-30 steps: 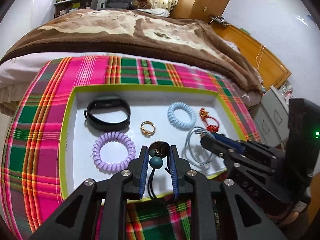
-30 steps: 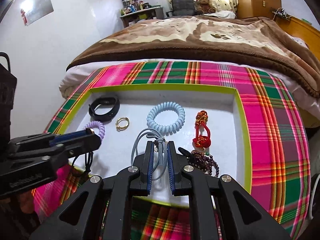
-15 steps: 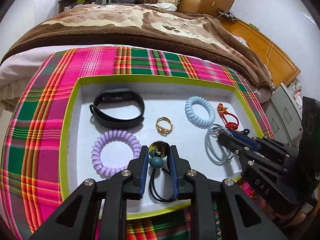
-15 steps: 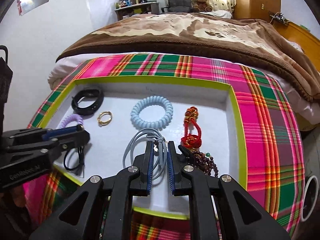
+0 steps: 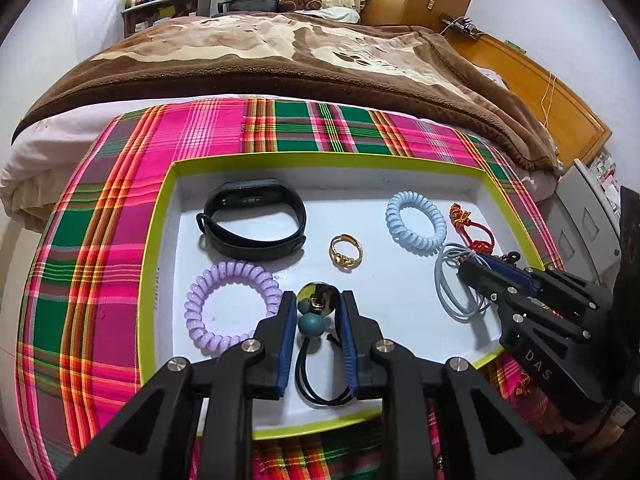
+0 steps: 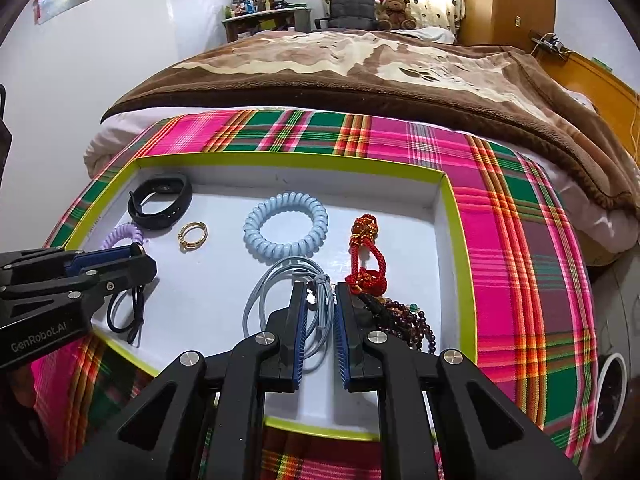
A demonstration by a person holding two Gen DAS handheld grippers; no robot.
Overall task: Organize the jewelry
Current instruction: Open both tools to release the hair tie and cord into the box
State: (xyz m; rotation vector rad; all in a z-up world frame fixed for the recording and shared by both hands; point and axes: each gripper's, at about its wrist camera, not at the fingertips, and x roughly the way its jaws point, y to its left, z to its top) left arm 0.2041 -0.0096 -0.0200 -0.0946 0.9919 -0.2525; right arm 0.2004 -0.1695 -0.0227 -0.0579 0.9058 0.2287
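left gripper (image 5: 317,308): jaws have just been opening a bit; the teal-bead black hair tie (image 5: 312,324) sits between the pads, apparently loose now, resting on the tray floor. We read this as a set-down at the tray's near edge.
right gripper (image 6: 320,300): narrow, pads pinched on the knot of the grey cord tie (image 6: 276,284); its loops lie flat on the floor. We take it as held just to place it.
tray (image 5: 320,159): shallow white box w/ lime rim, sits on the plaid cloth (image 5: 100,216) at the bed's foot.
layout: black band (image 5: 252,220) far left, lilac coil (image 5: 232,304) below it, gold ring (image 5: 346,251) mid, blue coil (image 5: 416,222) right of the ring, red knot cord (image 6: 366,256) & dark beads (image 6: 404,316) far right. Pieces lie mostly apart, so sorting looks nearly done.
edges: near rim is close under both tools; right pad is next to the beads, left pad just beside the lilac coil.
open room: bare floor btw ring & grey tie, and along the far wall. We'd lift straight up to clear the rim.
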